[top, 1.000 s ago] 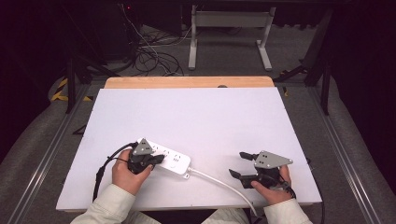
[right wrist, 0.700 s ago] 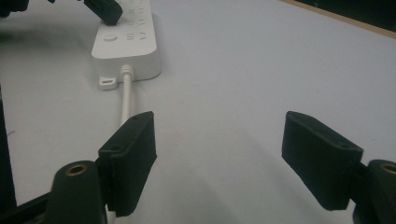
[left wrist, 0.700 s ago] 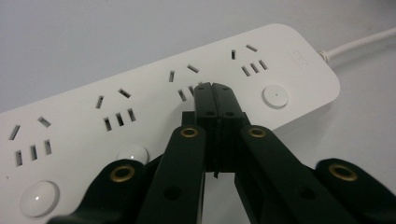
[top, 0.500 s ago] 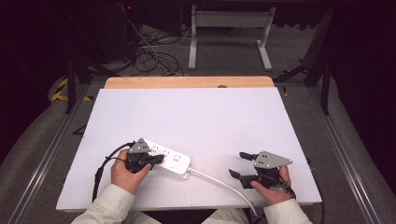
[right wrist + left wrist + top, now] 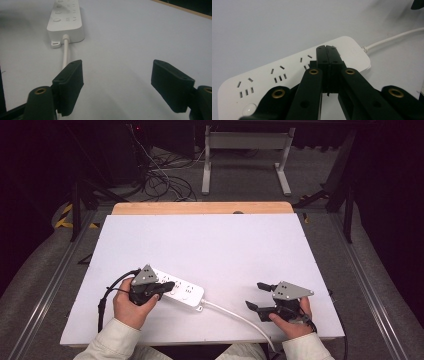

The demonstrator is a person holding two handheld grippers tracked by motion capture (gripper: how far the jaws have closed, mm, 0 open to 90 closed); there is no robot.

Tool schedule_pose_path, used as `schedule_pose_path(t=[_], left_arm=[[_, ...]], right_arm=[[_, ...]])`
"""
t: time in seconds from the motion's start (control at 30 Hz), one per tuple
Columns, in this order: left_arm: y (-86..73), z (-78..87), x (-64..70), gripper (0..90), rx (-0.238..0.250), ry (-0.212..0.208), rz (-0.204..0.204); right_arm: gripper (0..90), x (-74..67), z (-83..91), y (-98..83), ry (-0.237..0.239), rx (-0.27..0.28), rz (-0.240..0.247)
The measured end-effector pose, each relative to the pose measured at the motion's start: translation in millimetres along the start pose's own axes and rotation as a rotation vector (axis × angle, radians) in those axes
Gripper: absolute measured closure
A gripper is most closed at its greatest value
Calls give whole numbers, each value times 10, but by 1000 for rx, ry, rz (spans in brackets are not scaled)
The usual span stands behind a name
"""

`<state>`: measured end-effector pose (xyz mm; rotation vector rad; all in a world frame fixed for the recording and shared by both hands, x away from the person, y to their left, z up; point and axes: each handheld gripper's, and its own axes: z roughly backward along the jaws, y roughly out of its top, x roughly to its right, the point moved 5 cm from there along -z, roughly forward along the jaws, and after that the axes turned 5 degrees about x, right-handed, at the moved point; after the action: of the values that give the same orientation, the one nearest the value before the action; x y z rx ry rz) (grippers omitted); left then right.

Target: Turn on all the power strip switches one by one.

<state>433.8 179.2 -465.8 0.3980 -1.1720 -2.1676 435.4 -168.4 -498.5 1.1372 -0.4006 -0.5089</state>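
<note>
While we press the left gripper [image 5: 327,47] closed over a white power strip [image 5: 182,292] at the table's [image 5: 210,245] seven o'clock, its sockets unlabelled, our right gripper [image 5: 123,87] gapes at five o'clock beside its cord [image 5: 65,53].

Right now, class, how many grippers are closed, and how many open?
1 closed: the left gripper, jaws pressed together above the power strip. 1 open: the right gripper, jaws wide apart over the table.
</note>
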Motion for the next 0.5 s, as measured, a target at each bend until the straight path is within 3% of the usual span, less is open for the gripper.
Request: schedule_pose_path(t=[0.07,0.13,0.3,0.33,0.5], left_arm=[[7,4,-2,900,0,11,-13],[11,-2,19,900,0,1,1],[30,-17,43,900,-3,2,-28],[33,-20,68,900,-2,-7,-15],[64,-89,137,900,0,-30,-35]], right_arm=[[262,2,-2,-1,-1,-3,1],[262,3,0,-2,0,-3,3],[262,3,6,1,0,0,3],[262,1,5,0,1,0,3],[262,-3,4,3,2,1,5]])
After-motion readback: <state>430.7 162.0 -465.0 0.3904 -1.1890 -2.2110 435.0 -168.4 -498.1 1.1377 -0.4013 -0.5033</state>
